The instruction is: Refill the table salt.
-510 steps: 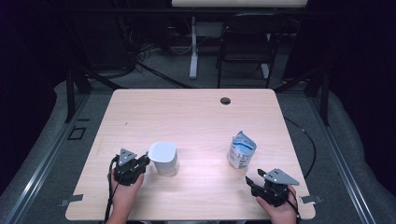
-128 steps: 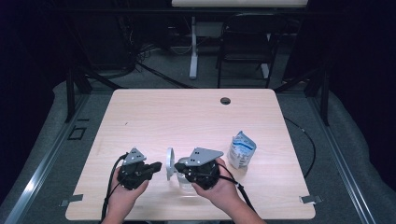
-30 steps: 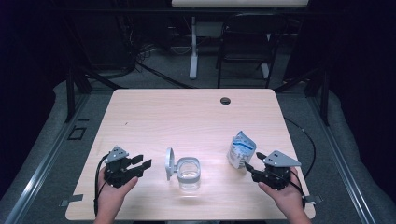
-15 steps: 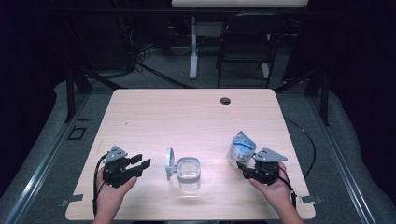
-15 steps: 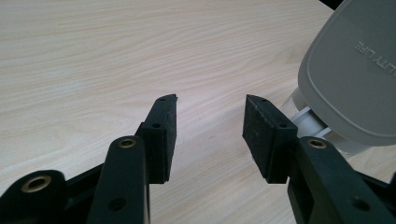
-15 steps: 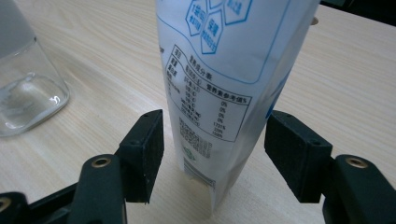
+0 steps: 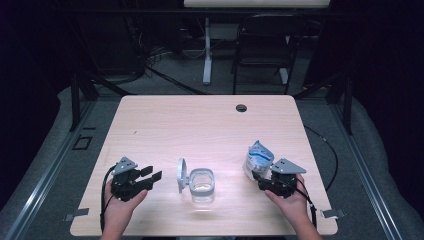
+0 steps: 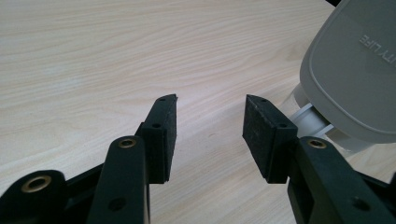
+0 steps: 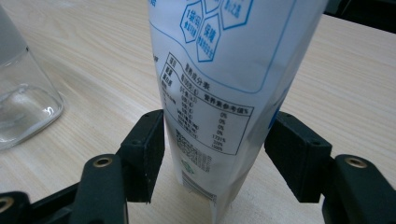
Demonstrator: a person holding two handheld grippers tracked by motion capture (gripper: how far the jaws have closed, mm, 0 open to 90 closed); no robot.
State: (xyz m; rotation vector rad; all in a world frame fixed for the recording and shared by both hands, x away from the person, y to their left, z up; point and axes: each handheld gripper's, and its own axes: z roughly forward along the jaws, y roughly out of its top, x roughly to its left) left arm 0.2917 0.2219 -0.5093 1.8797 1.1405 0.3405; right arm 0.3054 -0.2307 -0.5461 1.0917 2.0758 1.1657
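A white and blue stand-up pouch (image 7: 258,157) (image 9: 219,56) is upright at the right of the table. My right gripper (image 7: 261,178) (image 9: 217,121) is open and low at the table. Its jaws have just been opening and now stand on either side of the pouch's base, with a gap at the left pad. A clear container (image 7: 202,186) (image 9: 23,93) sits in the middle front, its grey hinged lid (image 7: 181,175) (image 8: 355,70) swung up to the left. My left gripper (image 7: 151,174) (image 8: 210,100) is open and empty, just left of the lid.
The light wooden table (image 7: 200,125) has a small dark cable hole (image 7: 241,107) near its far edge. Black cables trail from both grippers off the front edge. A chair (image 7: 262,55) and desk legs stand on the floor beyond the table.
The right hand has moved left and down until its jaws straddle the pouch. The left hand has stayed put. The container's lid, shut in the oldest frame, now stands open.
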